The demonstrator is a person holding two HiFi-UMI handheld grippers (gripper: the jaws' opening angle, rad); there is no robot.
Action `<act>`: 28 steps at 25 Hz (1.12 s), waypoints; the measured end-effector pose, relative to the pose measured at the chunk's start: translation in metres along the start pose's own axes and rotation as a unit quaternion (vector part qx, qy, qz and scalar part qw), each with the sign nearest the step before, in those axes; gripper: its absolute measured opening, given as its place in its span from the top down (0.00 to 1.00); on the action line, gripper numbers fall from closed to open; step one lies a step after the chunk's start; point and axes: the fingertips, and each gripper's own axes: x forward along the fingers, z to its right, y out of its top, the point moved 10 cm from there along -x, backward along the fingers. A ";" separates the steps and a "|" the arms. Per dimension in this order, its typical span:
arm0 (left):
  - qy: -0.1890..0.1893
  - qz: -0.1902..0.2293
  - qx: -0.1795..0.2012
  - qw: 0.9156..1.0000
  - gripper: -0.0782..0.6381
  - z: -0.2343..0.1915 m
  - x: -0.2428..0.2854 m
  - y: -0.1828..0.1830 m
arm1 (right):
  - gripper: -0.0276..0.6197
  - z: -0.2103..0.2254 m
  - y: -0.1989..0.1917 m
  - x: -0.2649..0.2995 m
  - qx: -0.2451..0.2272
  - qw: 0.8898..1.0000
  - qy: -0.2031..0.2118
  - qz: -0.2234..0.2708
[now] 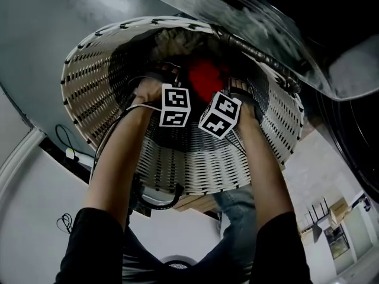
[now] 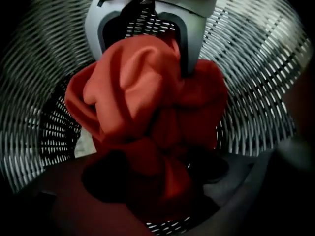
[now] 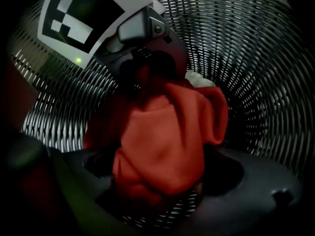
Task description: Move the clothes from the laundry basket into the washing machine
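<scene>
Two black sleeves (image 1: 95, 247) and bare forearms (image 1: 118, 164) fill the bottom of the head view and reach down into a tall round basket (image 1: 95, 76). Each hand carries tongs topped by a marker cube (image 1: 175, 105) printed with black and white squares.

The left tongs (image 1: 167, 78) and right tongs (image 1: 235, 89) point straight down, side by side, deep inside the basket. In the left gripper view the left tongs (image 2: 157, 183) stand wide, and the red cloth (image 2: 147, 97) bunches up between the two dark arms. Whether it touches them cannot be told. In the right gripper view the right tongs (image 3: 162, 193) are just as wide, with the same red cloth (image 3: 167, 132) heaped between them.

The red cloth (image 1: 204, 76) lies at the bottom of the basket, soft and crumpled into thick folds. The basket wall (image 2: 261, 77) is white wicker, woven in close rows with small dark gaps, and it curves all round both tongs (image 3: 246, 58).

Above the basket's rim hangs the rounded glass door of the washing machine (image 1: 254, 16). The floor (image 1: 35, 206) is pale and smooth, with a thin black cable (image 1: 65, 141) lying on it. Blue jeans (image 1: 237, 209) show under the basket.
</scene>
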 end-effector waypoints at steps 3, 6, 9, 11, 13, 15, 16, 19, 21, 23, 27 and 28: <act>0.001 -0.003 0.011 1.000 0.44 -0.001 0.004 -0.001 | 0.28 0.001 0.000 0.005 -0.005 1.000 -0.001 -0.004; 0.012 -0.001 0.016 1.000 0.71 -0.001 0.002 -0.001 | 0.46 0.002 0.000 0.004 -0.005 1.000 -0.010 -0.011; 0.021 0.009 0.003 1.000 0.79 -0.004 -0.004 -0.001 | 0.67 0.005 -0.003 0.000 -0.004 1.000 -0.028 -0.014; 0.026 0.014 -0.013 0.999 0.80 -0.009 -0.011 -0.003 | 0.74 0.010 -0.005 -0.005 0.003 0.999 -0.038 -0.012; 0.029 0.018 -0.036 0.999 0.80 -0.012 -0.021 -0.005 | 0.77 0.013 -0.004 -0.014 0.006 0.999 -0.049 -0.004; 0.031 0.023 -0.064 0.997 0.80 -0.014 -0.032 -0.007 | 0.79 0.014 -0.003 -0.024 0.016 0.998 -0.059 0.011; 0.032 0.026 -0.078 0.996 0.80 -0.016 -0.040 -0.008 | 0.79 0.015 -0.002 -0.031 0.025 0.997 -0.065 0.020; 0.042 0.040 -0.114 0.992 0.81 -0.025 -0.066 -0.009 | 0.80 0.019 -0.001 -0.054 0.055 0.994 -0.080 0.045; 0.049 0.048 -0.140 0.988 0.81 -0.031 -0.086 -0.009 | 0.81 0.021 0.000 -0.072 0.074 0.991 -0.090 0.065; 0.054 0.058 -0.170 0.982 0.81 -0.034 -0.108 -0.011 | 0.81 0.020 0.002 -0.092 0.092 0.988 -0.095 0.085; 0.065 0.084 -0.230 0.967 0.81 -0.032 -0.155 -0.015 | 0.81 0.017 0.003 -0.136 0.140 0.976 -0.097 0.137; 0.067 0.093 -0.244 0.963 0.81 -0.030 -0.167 -0.016 | 0.81 0.015 0.003 -0.148 0.154 0.972 -0.097 0.150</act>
